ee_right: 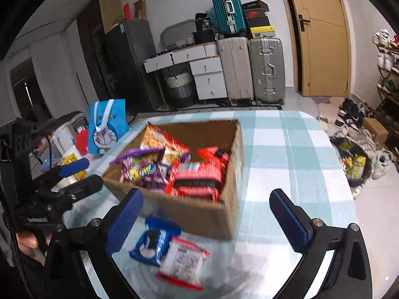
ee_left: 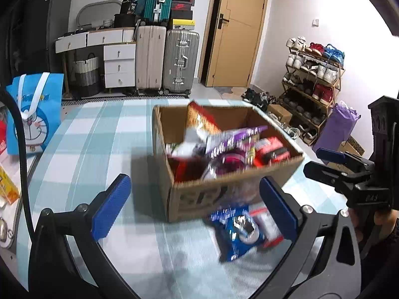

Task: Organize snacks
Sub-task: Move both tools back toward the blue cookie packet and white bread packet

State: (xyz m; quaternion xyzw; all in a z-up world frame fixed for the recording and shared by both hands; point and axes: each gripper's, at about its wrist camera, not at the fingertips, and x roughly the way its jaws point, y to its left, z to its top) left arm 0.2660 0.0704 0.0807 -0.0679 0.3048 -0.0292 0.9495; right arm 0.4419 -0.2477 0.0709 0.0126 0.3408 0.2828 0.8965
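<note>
While nothing is being held by either tool, the left gripper (ee_left: 197, 209) and the right gripper (ee_right: 207, 214) are both being kept wide open above the table, with bare blue pads (ee_right: 126, 220) showing. Nearest the fingers, two packets are lying loose on the cloth: a blue cookie pack (ee_right: 153, 240) and, touching it, a white packet with red ends (ee_right: 183, 261). Just behind them, a cardboard box (ee_right: 199, 214) is standing open, already being filled with a purple bag (ee_right: 142, 169), red packets (ee_right: 199, 177) and an orange bag (ee_right: 162, 139) leaning up at the back.

The step in hand is being judged as a reach for one of the two loose packets, most of the snacks being boxed already. For the next move, one pair of fingers would need to be lowered around a packet's edge, closed gently on the crinkly wrapper, then lifted over the box's near wall; the two packets are overlapping, so the second might be dragged along.

The surface is being covered by a pale blue-and-white checked tablecloth (ee_right: 286, 149), on which a blue cartoon bag (ee_left: 35, 114) is standing at the left edge. Farther off, suitcases (ee_left: 167, 59), white drawers (ee_left: 119, 64), a wooden door (ee_left: 239, 30) and a shoe rack (ee_left: 311, 82) are being seen against the walls.
</note>
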